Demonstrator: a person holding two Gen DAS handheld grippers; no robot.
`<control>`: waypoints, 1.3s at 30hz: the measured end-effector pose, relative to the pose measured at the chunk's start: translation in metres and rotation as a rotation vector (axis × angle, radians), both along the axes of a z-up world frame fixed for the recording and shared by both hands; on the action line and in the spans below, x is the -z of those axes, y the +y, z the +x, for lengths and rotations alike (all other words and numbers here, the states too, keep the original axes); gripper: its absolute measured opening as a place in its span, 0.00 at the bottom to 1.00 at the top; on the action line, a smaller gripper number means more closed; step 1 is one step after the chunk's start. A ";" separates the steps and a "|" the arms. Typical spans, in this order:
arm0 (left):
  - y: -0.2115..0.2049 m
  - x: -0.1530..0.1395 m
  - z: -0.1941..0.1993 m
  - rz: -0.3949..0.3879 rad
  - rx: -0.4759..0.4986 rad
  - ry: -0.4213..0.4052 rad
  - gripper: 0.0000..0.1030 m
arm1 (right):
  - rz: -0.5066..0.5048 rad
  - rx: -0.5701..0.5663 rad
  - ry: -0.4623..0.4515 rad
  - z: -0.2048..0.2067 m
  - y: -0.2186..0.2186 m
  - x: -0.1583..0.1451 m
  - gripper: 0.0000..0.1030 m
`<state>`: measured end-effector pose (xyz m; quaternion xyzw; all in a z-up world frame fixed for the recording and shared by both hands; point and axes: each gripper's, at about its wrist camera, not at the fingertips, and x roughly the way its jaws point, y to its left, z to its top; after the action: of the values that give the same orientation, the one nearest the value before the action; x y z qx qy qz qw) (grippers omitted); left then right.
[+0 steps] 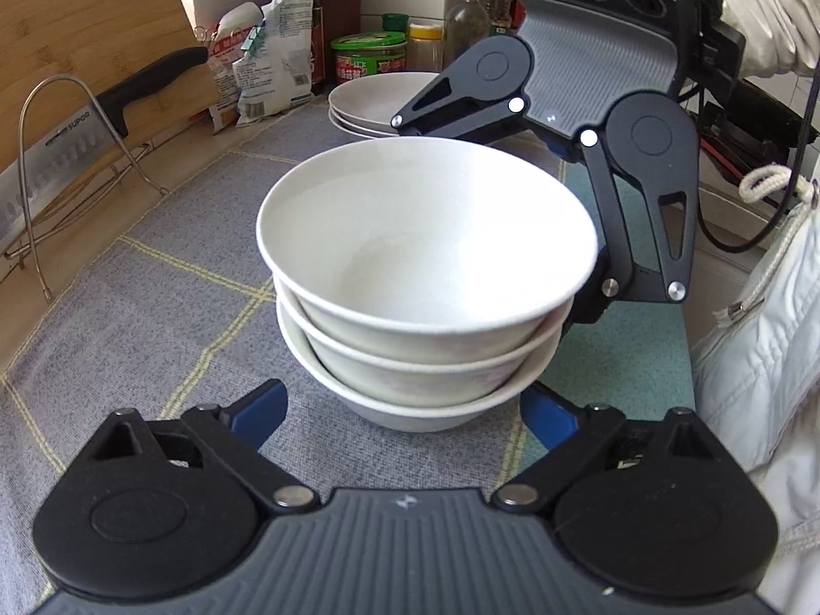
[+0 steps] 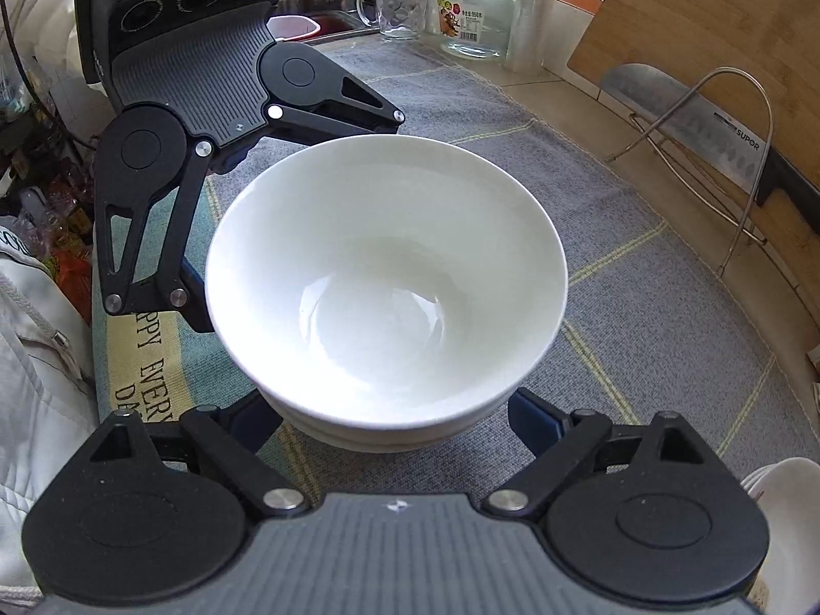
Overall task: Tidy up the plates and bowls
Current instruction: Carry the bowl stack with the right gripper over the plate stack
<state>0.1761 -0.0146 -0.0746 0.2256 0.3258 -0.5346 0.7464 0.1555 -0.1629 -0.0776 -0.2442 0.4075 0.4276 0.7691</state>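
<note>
A stack of three white bowls (image 1: 425,277) stands on the grey checked mat (image 1: 154,307); it also shows in the right wrist view (image 2: 384,282). My left gripper (image 1: 405,412) is open, its blue fingertips (image 1: 259,410) on either side of the bottom bowl, apart from it. My right gripper (image 2: 394,423) is open on the opposite side, its fingers spread around the stack's base. Each gripper shows in the other's view: the right one (image 1: 564,113), the left one (image 2: 215,102). Two white plates (image 1: 379,102) are stacked behind the bowls.
A wire rack (image 1: 61,174) holds a cleaver (image 1: 56,154) and a wooden board (image 1: 92,15) at the left. Bags, a sauce bottle and jars (image 1: 366,54) stand at the back. A glass mug (image 2: 397,5) and jar (image 2: 476,10) stand near the sink. A green towel (image 1: 630,353) lies at the right.
</note>
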 end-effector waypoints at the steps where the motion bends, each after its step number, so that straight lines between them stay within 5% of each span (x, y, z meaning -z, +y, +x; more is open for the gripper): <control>1: -0.001 0.001 0.001 0.002 0.004 0.004 0.89 | 0.002 -0.001 0.005 0.000 0.000 0.000 0.92; 20: -0.002 -0.001 0.010 -0.011 0.100 0.056 0.84 | -0.006 -0.009 0.026 -0.005 0.000 -0.004 0.85; 39: -0.014 -0.012 0.004 0.012 0.091 0.030 0.84 | -0.009 0.005 0.032 -0.010 -0.009 -0.014 0.84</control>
<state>0.1804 -0.0283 -0.0627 0.2367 0.3297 -0.5694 0.7149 0.1454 -0.1720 -0.0632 -0.2398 0.4224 0.4275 0.7625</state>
